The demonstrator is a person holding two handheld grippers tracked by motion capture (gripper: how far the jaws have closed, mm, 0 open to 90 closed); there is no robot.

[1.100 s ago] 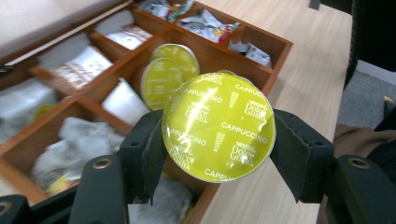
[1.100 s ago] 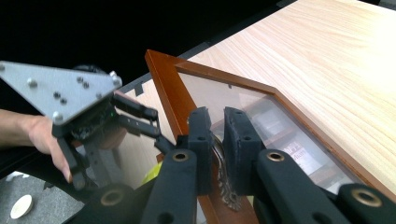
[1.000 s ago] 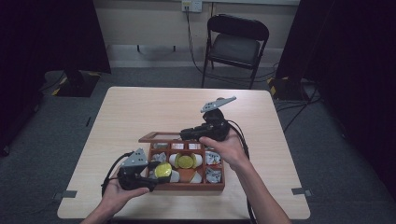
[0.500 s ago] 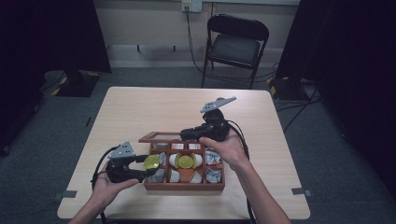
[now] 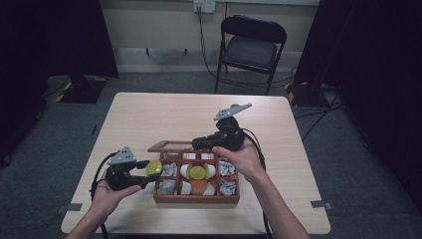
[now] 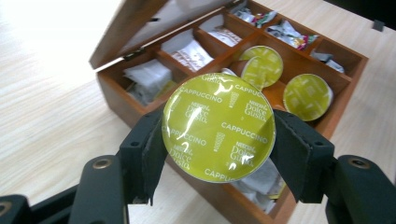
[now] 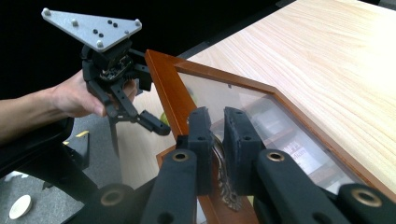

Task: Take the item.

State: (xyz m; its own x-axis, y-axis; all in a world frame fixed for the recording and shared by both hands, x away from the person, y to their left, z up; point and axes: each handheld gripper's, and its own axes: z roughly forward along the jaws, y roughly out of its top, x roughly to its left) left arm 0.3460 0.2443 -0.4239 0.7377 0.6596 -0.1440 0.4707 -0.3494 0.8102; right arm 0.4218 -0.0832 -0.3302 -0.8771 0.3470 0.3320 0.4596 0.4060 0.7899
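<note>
Two grippers are working at a wooden box [image 5: 196, 198] on the table [image 5: 149, 114]. The left gripper [image 6: 219, 154] is clamping a green Cappuccino capsule [image 6: 218, 127] between its jaws, just left of the box and off the table. The right gripper [image 7: 218, 140] is pinching the small metal handle [image 7: 223, 179] of the glass-paned lid [image 7: 243, 100], holding it raised. Jaws are partly hiding the handle; several compartment contents are hard to identify.

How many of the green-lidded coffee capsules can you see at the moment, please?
3. One capsule is clamped in the left gripper jaws outside the wooden box; two sit in the box's middle compartments. More may be hidden beneath them.
</note>
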